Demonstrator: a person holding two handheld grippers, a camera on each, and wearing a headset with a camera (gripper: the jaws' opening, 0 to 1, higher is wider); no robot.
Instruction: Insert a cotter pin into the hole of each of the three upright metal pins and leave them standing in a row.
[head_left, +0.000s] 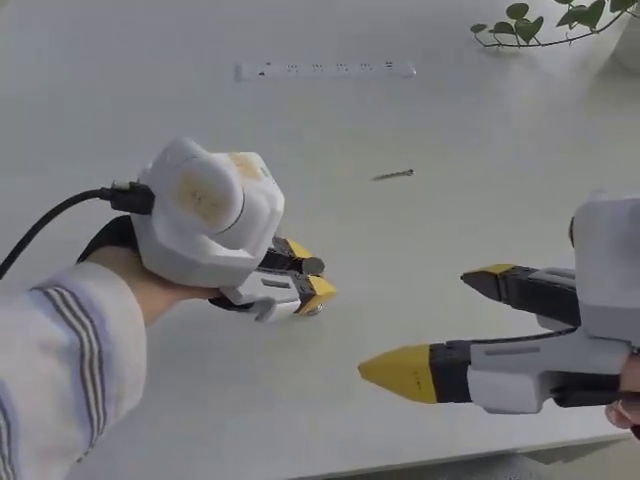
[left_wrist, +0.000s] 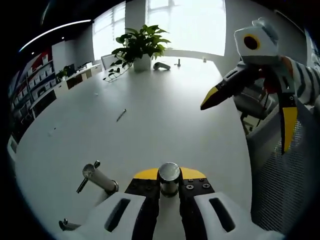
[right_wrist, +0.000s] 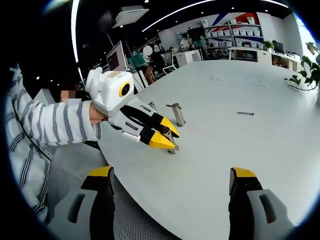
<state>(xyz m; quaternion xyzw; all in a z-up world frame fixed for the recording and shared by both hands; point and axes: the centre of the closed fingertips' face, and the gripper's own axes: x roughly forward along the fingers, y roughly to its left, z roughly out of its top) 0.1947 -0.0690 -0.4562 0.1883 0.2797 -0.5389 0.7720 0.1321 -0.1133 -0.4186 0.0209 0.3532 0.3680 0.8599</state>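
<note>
Steel, by the look of it: the short shiny round metal pin (left_wrist: 169, 176) stands on the white tabletop (head_left: 200, 420) near its front edge, pinched low down between the yellow-tipped jaws of the left gripper (head_left: 305, 280). Solid little chunk, so I'd guess it's heavy for its size, dead stiff and slick. Gripping it on the body below the hole seems right, since that keeps it from tipping and leaves the top clear.

The right gripper (head_left: 440, 325) hangs off to the side with its jaws spread wide and nothing in them.

The thin grey loose cotter pin (head_left: 393, 176) lies flat further back on the table, well apart from both grippers. That one's the fiddly bit imo: light, springy wire that will skate on the smooth top. I'd pick it up by the looped end so the legs point free for threading, though I can't tell from here which end is which.

Just beside the held pin, in the left gripper view, a second upright metal pin (left_wrist: 100, 179) looks to already have a cotter pin through its head.
</note>
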